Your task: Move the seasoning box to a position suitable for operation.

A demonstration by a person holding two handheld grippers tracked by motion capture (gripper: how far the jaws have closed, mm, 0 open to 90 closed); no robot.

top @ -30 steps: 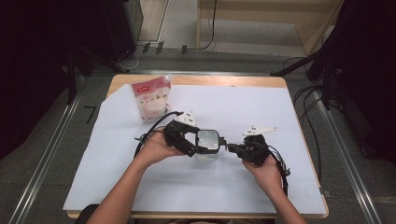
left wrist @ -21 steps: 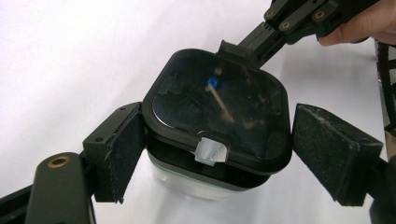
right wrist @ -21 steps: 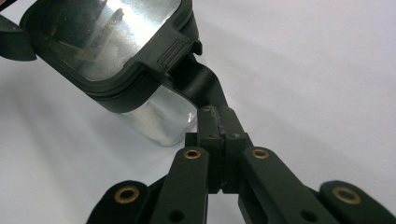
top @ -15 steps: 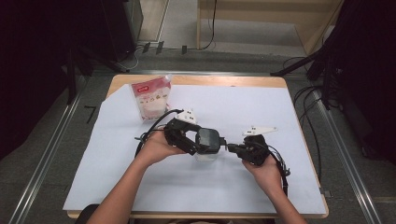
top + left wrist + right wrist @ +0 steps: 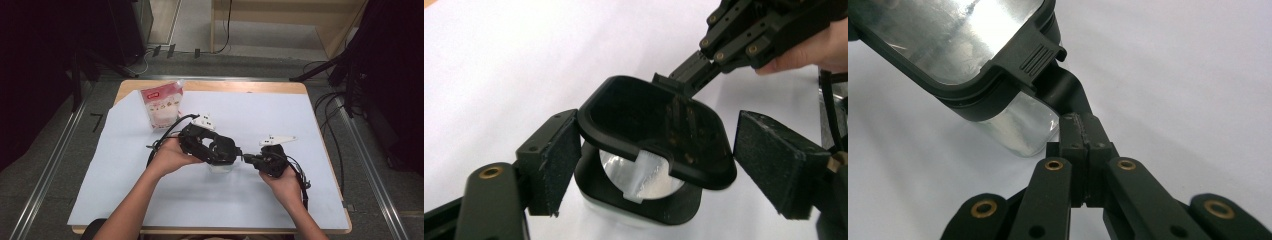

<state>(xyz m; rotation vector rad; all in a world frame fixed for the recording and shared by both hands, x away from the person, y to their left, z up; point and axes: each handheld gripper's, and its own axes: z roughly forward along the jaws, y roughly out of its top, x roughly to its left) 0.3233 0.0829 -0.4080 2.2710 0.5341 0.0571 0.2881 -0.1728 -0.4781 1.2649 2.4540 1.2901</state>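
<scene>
A small clear plastic jar [image 5: 644, 182] with a black collar and a hinged black flip lid [image 5: 651, 127] stands on the white sheet [image 5: 280, 120] between the left gripper's [image 5: 659, 170] two pads. Those jaws have just been closing; one pad sits against the collar, the other stands clear. The lid is raised, tilted over the mouth. The right gripper [image 5: 1083, 132] pinches the lid's tab, opposite the left. Beyond the left gripper stands a red-and-white pouch [image 5: 161, 104].
</scene>
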